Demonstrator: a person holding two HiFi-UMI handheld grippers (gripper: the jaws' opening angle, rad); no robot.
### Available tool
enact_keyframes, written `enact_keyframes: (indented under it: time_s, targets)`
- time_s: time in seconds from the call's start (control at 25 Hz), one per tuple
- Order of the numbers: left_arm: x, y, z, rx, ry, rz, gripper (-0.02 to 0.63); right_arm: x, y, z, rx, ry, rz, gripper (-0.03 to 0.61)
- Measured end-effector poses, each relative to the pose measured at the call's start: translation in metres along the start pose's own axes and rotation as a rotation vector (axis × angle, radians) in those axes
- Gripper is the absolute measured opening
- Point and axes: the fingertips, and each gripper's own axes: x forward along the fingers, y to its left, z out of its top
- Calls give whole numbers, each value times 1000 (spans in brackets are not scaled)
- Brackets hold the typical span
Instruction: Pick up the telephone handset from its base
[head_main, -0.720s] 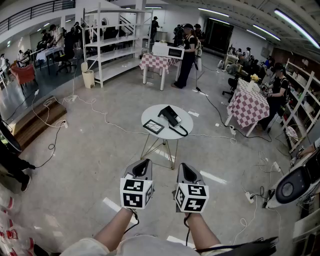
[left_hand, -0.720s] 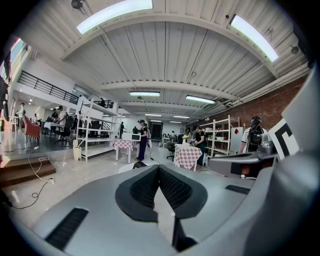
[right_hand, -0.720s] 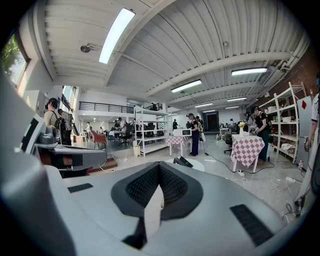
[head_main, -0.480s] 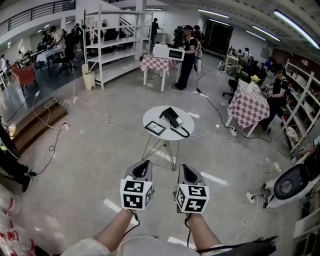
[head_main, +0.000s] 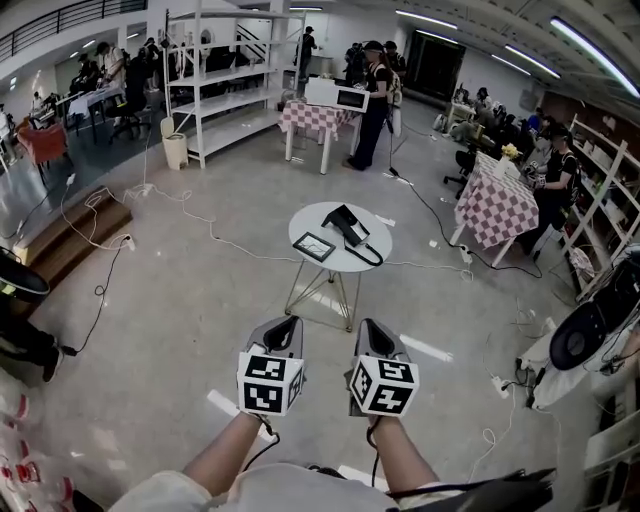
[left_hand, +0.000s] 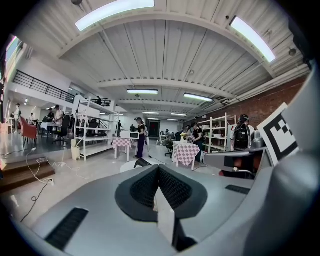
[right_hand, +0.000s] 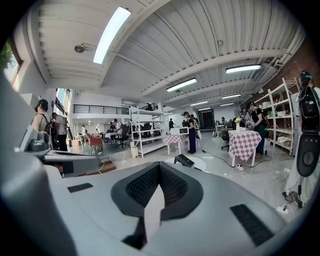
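Currently we find the black telephone handset (head_main: 338, 221) seated on its base (head_main: 353, 234), with one dark cord trailing off toward the edge. It sits on the single round white counter (head_main: 305, 227), which stands on thin metal legs. The telephone is well apart from both claws, ahead of them and roughly between their lines. We hold the left claw (head_main: 290, 323) and the right claw (head_main: 369, 326) side by side above the grey floor. Each has its ribbed dark pads closed together on nothing. Each claw carries one cube with square black-and-white markers. One flat dark square panel (head_main: 314, 246) lies just beside the base.
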Motion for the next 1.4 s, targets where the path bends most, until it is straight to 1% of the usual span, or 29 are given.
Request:
enact_keyframes:
  time_s: [0.16,0.4,0.6,0.72,1.08,1.4]
  targets:
    - [1,5,3,16,0,-5,17,7,2,-6,20,16,-5,25]
    - [14,14,3,3,9,-3,17,22,1,-7,27,39,-5,25]
    - [37,15,-4,-19,20,9,17,40,-16,-3,24,34,-8,25]
    - [55,18,0,-23,15,17,17,55,-26,2,23,29,-8,25]
    - [110,23,15,-11,-5,30,17,99,-60,16,16,21,-3,25]
    - [139,30,11,2,21,32,17,127,-72,13,57,36,15,24]
